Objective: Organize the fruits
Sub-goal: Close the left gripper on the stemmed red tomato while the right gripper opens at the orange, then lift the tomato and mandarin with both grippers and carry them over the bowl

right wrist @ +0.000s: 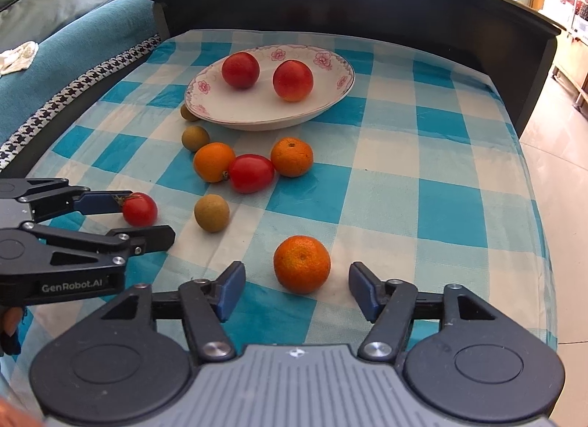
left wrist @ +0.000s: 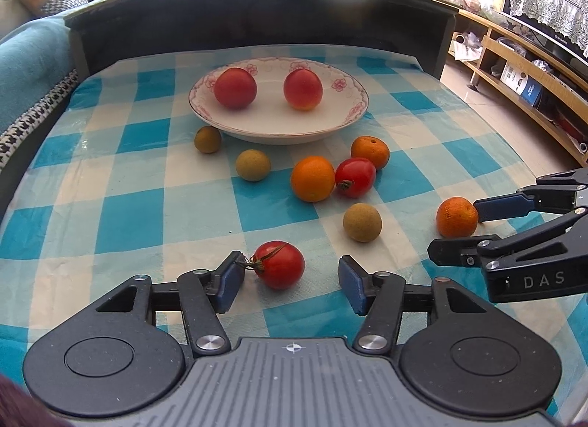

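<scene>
Left wrist view: the left gripper (left wrist: pixel 290 281) stands open around a tomato (left wrist: pixel 279 264) on the checked cloth (left wrist: pixel 121 221), pads not pressing. The right gripper (right wrist: pixel 297 289) is likewise open around an orange (right wrist: pixel 302 264). Both seem lined up to grasp fruit for the plate (left wrist: pixel 341 125), which holds two red fruits.

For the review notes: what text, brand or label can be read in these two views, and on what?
"GenRobot.AI": on the side of the left gripper, seen from the right wrist.
"DAS": on the side of the right gripper, seen from the left wrist; cut off at the frame edge.
Boxes on the wooden shelf: print too small to read.
</scene>
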The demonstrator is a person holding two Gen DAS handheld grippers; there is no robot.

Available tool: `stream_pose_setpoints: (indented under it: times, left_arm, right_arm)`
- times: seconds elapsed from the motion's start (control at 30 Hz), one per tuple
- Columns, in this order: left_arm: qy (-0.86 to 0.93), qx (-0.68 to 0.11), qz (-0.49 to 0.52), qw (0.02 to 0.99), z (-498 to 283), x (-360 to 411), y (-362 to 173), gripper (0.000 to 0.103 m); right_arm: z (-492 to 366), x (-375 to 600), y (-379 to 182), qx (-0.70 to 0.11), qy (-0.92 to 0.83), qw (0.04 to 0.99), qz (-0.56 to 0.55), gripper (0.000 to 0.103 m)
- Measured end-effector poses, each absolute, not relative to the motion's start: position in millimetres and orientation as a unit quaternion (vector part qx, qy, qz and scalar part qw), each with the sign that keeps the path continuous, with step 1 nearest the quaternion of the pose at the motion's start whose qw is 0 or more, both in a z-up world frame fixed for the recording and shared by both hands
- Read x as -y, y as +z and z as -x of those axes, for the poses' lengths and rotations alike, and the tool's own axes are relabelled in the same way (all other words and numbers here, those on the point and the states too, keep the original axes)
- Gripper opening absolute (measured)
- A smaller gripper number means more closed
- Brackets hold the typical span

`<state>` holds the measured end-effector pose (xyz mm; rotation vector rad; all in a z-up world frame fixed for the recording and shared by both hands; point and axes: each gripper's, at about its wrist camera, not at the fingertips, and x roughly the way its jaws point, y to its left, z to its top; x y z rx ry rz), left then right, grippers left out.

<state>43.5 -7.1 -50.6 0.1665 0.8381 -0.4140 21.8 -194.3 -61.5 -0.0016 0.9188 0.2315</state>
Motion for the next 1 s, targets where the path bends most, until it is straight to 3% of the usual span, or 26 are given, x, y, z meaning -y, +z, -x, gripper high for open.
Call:
stream_pose_setpoints:
  times: [0.1, 0.2, 0.3, 0.5, 0.6, 1.0]
  left_arm:
    - [-0.200, -0.403, -0.082, 0.889, -43, 7, -51, 0.069]
    - [-0.199, -0.403, -0.080, 0.890, -43, 8, -51, 0.068]
    - [-0.197, -0.402, -0.078, 0.891, -43, 9, -51, 0.066]
    - [-0.186, -0.397, -0.079, 0.895, -44, 6, -50, 0.048]
    - [-0.184, -0.402, -0.066, 0.894, -47, 2, -48, 0.042]
    - [-0.197, -0.399, -0.053, 0.894, -48, 0, -43, 0.036]
  right_arm:
    - [-21, 194, -63, -0.443, 0.108, 0.890, 0.000, 0.073]
    - [-23, 194, -62, -0.446, 0.106, 0.889, -0.003, 0.072]
    - [-22, 191, -61, -0.442, 0.090, 0.892, 0.020, 0.056]
    - [-22, 190, -59, -0.438, 0.090, 0.894, 0.027, 0.035]
    - [-23, 190, -58, -0.438, 0.098, 0.893, 0.023, 0.034]
    - [-25, 196, -52, -0.432, 0.102, 0.896, 0.006, 0.034]
